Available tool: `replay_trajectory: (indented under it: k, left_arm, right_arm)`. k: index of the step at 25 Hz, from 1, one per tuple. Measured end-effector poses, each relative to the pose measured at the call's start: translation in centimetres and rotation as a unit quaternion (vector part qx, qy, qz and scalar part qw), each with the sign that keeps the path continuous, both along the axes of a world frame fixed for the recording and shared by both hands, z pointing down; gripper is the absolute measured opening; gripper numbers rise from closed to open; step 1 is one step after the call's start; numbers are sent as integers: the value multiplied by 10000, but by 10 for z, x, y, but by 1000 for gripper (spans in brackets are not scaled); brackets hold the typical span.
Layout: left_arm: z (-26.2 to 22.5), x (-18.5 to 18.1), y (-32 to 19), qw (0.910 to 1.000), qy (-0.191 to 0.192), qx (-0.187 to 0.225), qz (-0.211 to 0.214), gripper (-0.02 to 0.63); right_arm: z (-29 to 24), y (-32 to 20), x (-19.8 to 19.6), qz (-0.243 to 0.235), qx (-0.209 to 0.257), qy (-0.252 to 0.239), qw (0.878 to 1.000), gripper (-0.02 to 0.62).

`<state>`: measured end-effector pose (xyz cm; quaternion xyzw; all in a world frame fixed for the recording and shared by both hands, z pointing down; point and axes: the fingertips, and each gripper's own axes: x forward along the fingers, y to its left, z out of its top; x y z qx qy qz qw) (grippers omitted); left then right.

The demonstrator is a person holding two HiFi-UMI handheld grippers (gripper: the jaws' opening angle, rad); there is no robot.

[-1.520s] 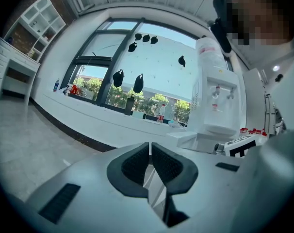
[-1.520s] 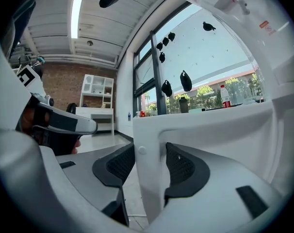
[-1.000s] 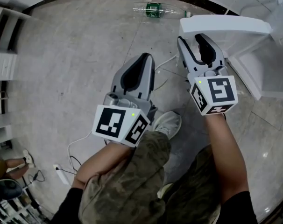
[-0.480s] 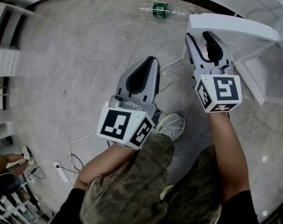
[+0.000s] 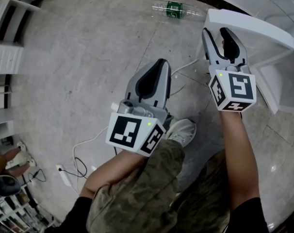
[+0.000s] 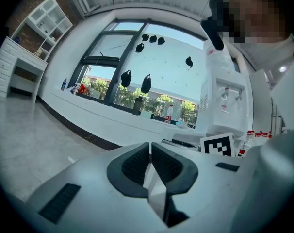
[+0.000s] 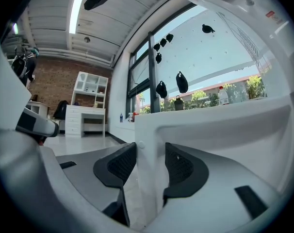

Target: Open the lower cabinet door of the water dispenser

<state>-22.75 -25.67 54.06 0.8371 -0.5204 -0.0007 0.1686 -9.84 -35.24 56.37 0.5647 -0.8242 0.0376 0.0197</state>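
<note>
The water dispenser's white lower cabinet door point(image 5: 253, 27) stands swung out at the upper right of the head view. My right gripper point(image 5: 217, 32) is shut on its free edge, and the door panel point(image 7: 210, 125) fills the space between the two dark pads point(image 7: 119, 165) in the right gripper view. The open cabinet point(image 5: 283, 81) lies to the right of the door. My left gripper point(image 5: 161, 63) hangs over the floor to the left, apart from the door, shut with nothing in it point(image 6: 150, 152). The dispenser body point(image 6: 224, 101) with its taps shows in the left gripper view.
A plastic bottle point(image 5: 178, 9) lies on the floor beyond the door. A white cable point(image 5: 84, 144) and a power strip point(image 5: 63, 176) lie at the lower left. White shelving point(image 5: 6, 38) lines the left wall. The person's shoe point(image 5: 181, 130) is below the grippers.
The right gripper has moved a little with the door edge in its grip, and the door stands at a steeper slant in the head view. The left gripper has stayed shut and nearly still.
</note>
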Motion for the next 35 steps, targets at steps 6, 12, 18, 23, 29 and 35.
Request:
replay_trajectory:
  k: [6,12,18,23,29,35]
  left_arm:
    - [-2,-4,-1,10000,-12,33,-86,17]
    - [-4,-5,5,9999,-38,18,-119,17]
    - [-7,-2,12,9999,-53,77,-109,17]
    - [-11,8,16,10000,30,93,3,17]
    - [-26,12,24,9992,-107,368,66,17]
    - [-20,16,36,9992,-103,345,190,17]
  right_arm:
    - [1,-12,2,121,-26,37,9999,176]
    - [2,-20,3,202,102,73,9997,177]
    - [1,-16,1,157,117,79,9998,178]
    - [-1,-3,0,-19,107,304,9995,182]
    - [2,24,-1,-301,-65,380,9988,191]
    - [5,47,1,-431,-34,500,9978,201]
